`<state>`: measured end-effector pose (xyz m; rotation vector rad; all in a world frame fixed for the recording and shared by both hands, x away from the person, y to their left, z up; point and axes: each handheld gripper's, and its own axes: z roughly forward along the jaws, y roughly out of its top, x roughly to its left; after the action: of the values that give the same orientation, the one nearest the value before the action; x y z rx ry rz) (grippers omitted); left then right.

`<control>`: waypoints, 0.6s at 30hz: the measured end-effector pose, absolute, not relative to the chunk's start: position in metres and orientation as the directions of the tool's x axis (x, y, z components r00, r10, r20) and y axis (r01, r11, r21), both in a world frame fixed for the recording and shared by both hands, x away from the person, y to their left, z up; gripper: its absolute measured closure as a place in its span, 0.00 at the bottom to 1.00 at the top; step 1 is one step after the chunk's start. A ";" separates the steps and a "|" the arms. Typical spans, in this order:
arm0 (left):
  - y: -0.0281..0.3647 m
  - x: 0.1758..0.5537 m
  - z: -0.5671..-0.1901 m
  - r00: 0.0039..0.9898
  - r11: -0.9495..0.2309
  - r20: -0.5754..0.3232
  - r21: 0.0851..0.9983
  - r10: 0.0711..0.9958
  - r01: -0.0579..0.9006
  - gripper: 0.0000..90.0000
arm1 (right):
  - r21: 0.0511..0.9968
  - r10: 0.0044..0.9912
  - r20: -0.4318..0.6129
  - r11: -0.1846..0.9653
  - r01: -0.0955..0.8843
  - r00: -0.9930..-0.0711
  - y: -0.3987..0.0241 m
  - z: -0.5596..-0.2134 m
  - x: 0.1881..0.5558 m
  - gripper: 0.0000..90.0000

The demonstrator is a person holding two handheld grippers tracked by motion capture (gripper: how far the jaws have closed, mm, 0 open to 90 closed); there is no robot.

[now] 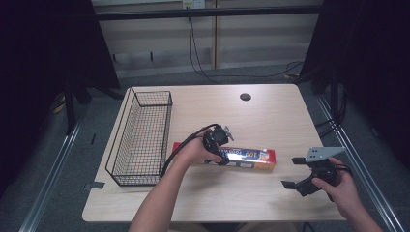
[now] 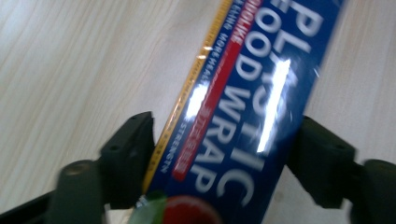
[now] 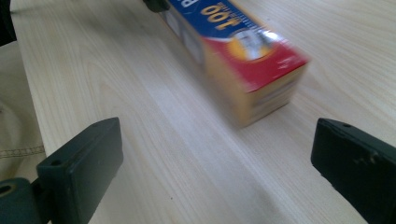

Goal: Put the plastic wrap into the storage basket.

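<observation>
The left gripper (image 1: 220, 145) was black, with a thick black cable looping off its body, and its blocky matt pads (image 2: 130, 154) carried small round screw holes. The right gripper (image 1: 309, 176) was black too, topped by a grey three-cornered plate drilled with holes. Both forearms were bare, without sleeves.

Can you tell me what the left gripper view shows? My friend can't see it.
A long blue plastic food wrap box lies slanted on a pale wooden table, with the left gripper closed on it, one black jaw against each long side. The box has big white letters, a red stripe and a yellow edge.
</observation>
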<state>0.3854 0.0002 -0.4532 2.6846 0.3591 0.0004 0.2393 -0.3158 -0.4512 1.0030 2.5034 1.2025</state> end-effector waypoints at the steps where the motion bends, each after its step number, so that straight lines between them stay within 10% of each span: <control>1: 0.002 0.387 -0.452 0.963 -0.872 -0.063 0.414 0.261 0.263 0.38 | 0.749 0.645 0.117 0.442 0.494 -0.755 -0.316 -0.451 0.239 0.02; 18: 0.005 0.389 -0.455 0.918 -0.822 -0.071 0.422 0.390 0.382 0.39 | 0.750 0.645 0.116 0.442 0.492 -0.756 -0.314 -0.450 0.241 0.02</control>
<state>0.3890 0.0049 -0.4546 2.6412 0.5599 0.0259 0.2411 -0.3145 -0.4504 0.9990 2.5038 1.2070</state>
